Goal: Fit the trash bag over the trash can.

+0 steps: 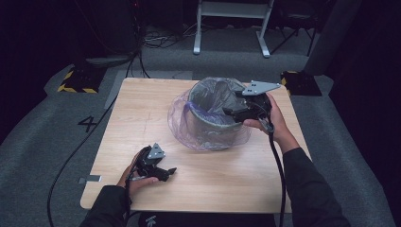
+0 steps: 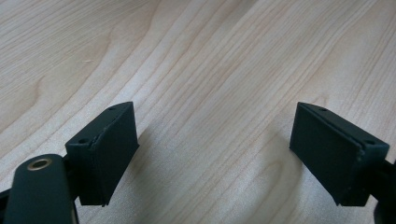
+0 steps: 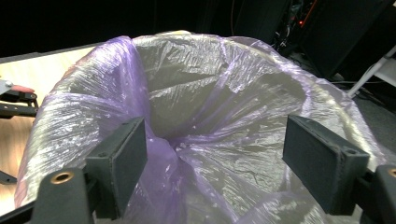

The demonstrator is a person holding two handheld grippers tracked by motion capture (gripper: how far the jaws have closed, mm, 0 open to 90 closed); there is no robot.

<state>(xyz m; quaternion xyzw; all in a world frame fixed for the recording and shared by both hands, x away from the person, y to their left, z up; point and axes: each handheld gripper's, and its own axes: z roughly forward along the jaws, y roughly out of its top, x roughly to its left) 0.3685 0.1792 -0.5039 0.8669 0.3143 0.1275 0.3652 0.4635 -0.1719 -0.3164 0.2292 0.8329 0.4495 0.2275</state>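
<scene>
Nearest the high camera, my left tool [image 1: 163,171] rests low over bare counter [image 1: 142,118] at the near left, jaws spread wide with nothing between them; in the left gripper view I see wood grain under the pads [image 2: 109,149]. My right tool [image 1: 236,112] hangs at the right rim of the grey bin [image 1: 213,124], which stands toward the far middle of the counter, well apart from the left tool. Its jaws are also wide apart and empty, looking down into the purple bag [image 3: 196,121] that lines the bin and spills loosely over the rim.

I judge the step is seating that bag on the rim. To do it well, I would lower the right tool until one jaw is inside and one outside the film, close on a single fold, then pull outward and down gently, since the thin plastic could tear or drag the light bin. Bringing the left tool across to steady the opposite side should help.
</scene>
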